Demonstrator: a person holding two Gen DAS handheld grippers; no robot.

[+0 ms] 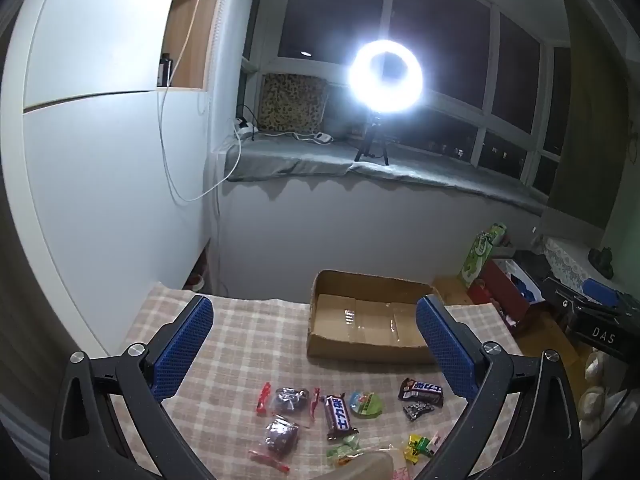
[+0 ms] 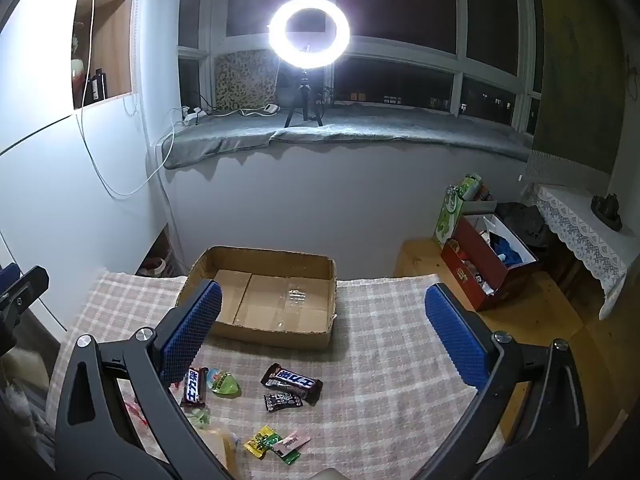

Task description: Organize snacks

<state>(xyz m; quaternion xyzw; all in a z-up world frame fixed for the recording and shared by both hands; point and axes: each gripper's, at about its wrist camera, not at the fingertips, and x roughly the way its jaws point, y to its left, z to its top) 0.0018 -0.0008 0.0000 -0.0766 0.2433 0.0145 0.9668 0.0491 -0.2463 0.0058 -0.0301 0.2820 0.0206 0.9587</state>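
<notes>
Progress: none visible, cardboard box point(image 2: 276, 300) empty at far side of worktop point(image 2: 380, 340) | snacks point(image 2: 292, 386) all loose on near side | left gripper point(image 1: 314, 344) spread wide, empty | right gripper point(image 2: 324, 336) spread wide, empty | left: everything.

The left gripper point(image 1: 314, 332) and right gripper point(image 2: 322, 324) each have 2 black arms, silver round screws and blue textured pads point(image 2: 192, 332), seen above the checked cloth point(image 2: 380, 340).
</notes>
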